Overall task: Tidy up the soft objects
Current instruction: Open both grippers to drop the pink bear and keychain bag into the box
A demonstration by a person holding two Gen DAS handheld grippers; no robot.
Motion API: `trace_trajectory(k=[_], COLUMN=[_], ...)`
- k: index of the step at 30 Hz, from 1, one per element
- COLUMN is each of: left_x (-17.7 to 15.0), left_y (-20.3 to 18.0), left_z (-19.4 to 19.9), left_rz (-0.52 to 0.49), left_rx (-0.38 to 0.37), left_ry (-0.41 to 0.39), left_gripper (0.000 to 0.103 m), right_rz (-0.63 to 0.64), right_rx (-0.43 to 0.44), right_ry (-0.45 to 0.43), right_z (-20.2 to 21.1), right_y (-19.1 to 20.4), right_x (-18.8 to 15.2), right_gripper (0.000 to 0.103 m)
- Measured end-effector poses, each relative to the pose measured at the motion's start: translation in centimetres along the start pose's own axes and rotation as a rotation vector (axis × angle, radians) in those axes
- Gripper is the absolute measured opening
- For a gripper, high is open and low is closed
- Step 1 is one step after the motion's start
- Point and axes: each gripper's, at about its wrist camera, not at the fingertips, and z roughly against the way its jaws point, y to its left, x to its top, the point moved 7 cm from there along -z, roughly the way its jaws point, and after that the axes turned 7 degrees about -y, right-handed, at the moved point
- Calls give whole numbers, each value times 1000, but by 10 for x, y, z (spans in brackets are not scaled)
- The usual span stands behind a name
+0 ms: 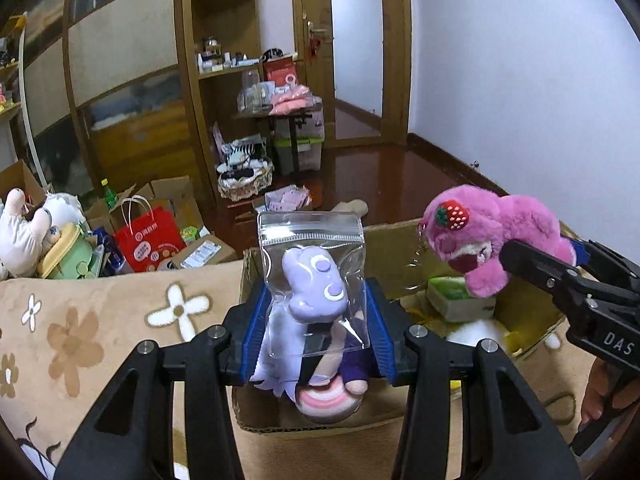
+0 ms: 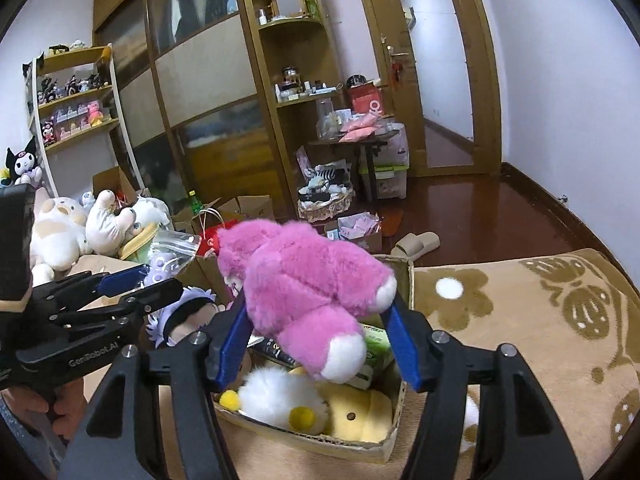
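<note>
My left gripper is shut on a clear zip bag holding a purple soft toy, held above the near end of an open cardboard box. My right gripper is shut on a pink plush bear with a strawberry on its head, held over the same box. The right gripper also shows in the left wrist view, and the left gripper in the right wrist view. Inside the box lie a white and yellow plush, a yellow plush and a green tissue pack.
The box rests on a beige flowered blanket. On the floor beyond are a red paper bag, cardboard boxes, white plush toys, a wicker basket and a small table. Shelves and a wardrobe stand behind.
</note>
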Motion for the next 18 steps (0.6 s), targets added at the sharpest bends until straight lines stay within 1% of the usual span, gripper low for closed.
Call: trace_trajectory(k=[3, 5, 7, 10, 12, 14, 16, 17, 18], left_x=[-3, -3, -2, -4, -5, -5, -2, -2, -1], left_y=[2, 4, 5, 5, 4, 3, 4, 5, 5], left_z=[-5, -4, -2, -3, -1, 2, 6, 8, 11], left_rz=[9, 11, 14, 11, 1, -7, -10, -13, -16], left_rx=[4, 16, 19, 19, 33, 45, 53, 56, 61], left_ry=[11, 0, -11, 1, 3, 3, -11, -13, -15], left_gripper=[47, 59, 62, 67, 70, 81, 83, 85, 87], right_rz=[8, 11, 16, 10, 1, 3, 1, -3, -9], right_rx=[9, 10, 12, 10, 8, 2, -3, -4, -4], right_ry=[16, 26, 30, 37, 39, 44, 45, 43, 38], right_z=[-4, -6, -7, -7, -5, -4, -2, 0, 3], right_y=[1, 1, 2, 1, 0, -1, -2, -2, -2], right_x=[-5, -8, -9, -10, -10, -10, -9, -8, -7], right_gripper=[69, 70, 70, 70, 70, 71, 72, 74, 79])
